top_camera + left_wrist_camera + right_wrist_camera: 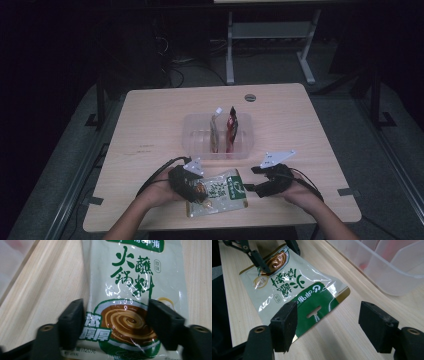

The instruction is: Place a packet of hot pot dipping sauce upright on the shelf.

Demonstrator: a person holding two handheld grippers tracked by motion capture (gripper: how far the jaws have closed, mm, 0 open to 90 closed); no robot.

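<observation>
With the sauce packet flat on the near table, my left gripper straddles it, open; my right gripper waits open, empty. Next: close left squarely.

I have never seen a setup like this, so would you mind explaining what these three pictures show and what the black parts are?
No robot here: a person at a wooden table holds a hand-held tool with two black jaws in each hand. The wide picture comes from a camera above the person, looking down. There the left gripper and the right gripper sit at either end of a flat green and white sauce packet. The other two pictures come from cameras riding on the tools, looking along their own jaws. In the left gripper view the jaws stand either side of the packet's lower end without pressing it. In the right gripper view the jaws stand open at the packet's green top edge. Nothing is held. Behind lies a clear plastic bin with two packets standing in it.
</observation>
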